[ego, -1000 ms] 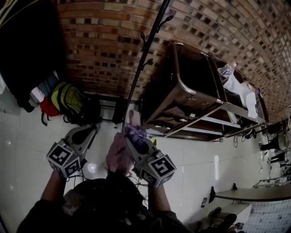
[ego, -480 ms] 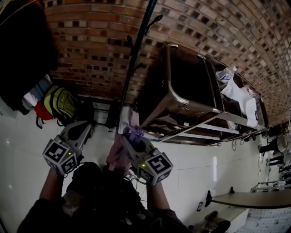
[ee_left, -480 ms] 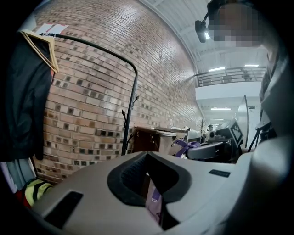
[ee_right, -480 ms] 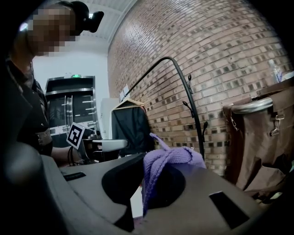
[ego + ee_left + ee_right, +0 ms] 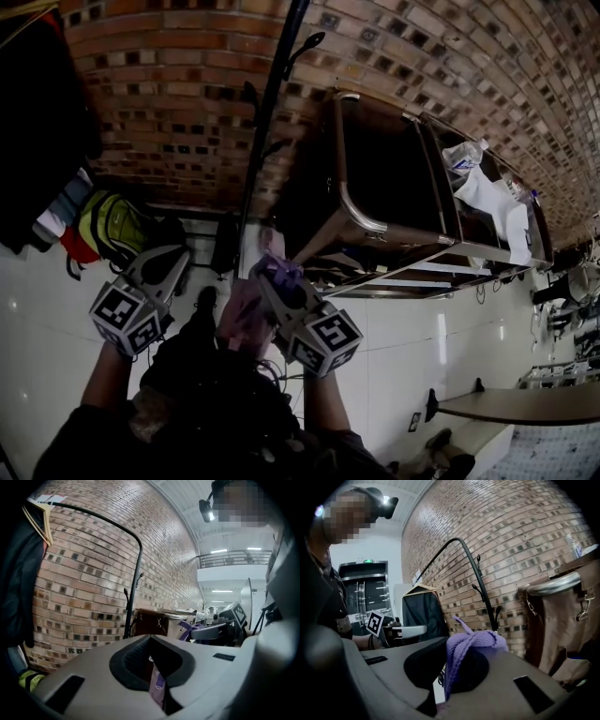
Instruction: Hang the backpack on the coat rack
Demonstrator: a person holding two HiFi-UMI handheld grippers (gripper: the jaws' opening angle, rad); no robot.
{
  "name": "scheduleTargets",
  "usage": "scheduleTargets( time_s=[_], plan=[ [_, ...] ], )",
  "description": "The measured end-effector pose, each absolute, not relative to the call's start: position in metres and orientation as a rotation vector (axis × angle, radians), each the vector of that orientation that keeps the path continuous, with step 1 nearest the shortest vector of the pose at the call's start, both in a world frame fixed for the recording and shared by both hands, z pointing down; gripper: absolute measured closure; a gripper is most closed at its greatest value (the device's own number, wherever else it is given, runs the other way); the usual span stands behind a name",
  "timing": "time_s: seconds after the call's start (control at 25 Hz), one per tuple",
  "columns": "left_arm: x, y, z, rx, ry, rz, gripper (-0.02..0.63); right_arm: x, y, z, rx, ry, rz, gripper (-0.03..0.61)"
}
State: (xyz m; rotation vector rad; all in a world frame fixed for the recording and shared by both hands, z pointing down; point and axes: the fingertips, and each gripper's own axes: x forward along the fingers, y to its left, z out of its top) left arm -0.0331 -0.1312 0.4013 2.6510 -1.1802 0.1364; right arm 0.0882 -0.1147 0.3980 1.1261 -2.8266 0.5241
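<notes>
Left tool (image 5: pixel 151 656): jaws pressed together, with a thin pink-purple strap (image 5: pixel 158 686) caught in the slit between them.

Right tool (image 5: pixel 443 665): jaws pinched on the purple woven top loop (image 5: pixel 474 641) of the backpack (image 5: pixel 242 314). The loop bunches over the jaw tips.

Backpack: pink, held in the air between the two tools, its body hanging below the right tool. It is not on the table (image 5: pixel 349 192). It sits off the table's left end, out from the near-left corner.

Coat rack (image 5: pixel 265 122): a black pole with side hooks, standing against the brick wall (image 5: pixel 178 94) just beside the table's left edge. The backpack is in front of the pole's lower part. No hook is seen carrying it.

Also noted: a green-and-yellow bag (image 5: pixel 105 225) on the floor at the wall, well to the left of the rack. Dark garments (image 5: pixel 42 122) hang above that bag.
</notes>
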Motion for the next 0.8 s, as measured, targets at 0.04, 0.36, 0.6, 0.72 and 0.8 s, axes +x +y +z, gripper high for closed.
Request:
scheduleTargets(
  time_s=[0.04,0.36,0.6,0.72,0.8],
  plan=[
    [-0.031,-0.141,0.401,2.662,-1.166,0.138,0.588,0.088,-0.123,0.399,1.135,-2.825,0.526,0.581],
    [-0.021,-0.219,0.4,2.704,-1.065,0.137,0.588,0.094,-0.203,0.407,1.227,-2.772,0.527,0.581],
    [-0.025,-0.284,0.406,2.709,-1.027,0.152,0.588,0.098,-0.274,0.402,1.283,-2.734,0.509,0.581],
    [-0.027,-0.313,0.409,2.714,-0.994,0.161,0.588,0.093,-0.31,0.401,1.292,-2.722,0.496,0.581],
    [-0.029,-0.333,0.409,2.71,-0.979,0.147,0.588,0.089,-0.331,0.401,1.3,-2.716,0.489,0.58]
  ],
)
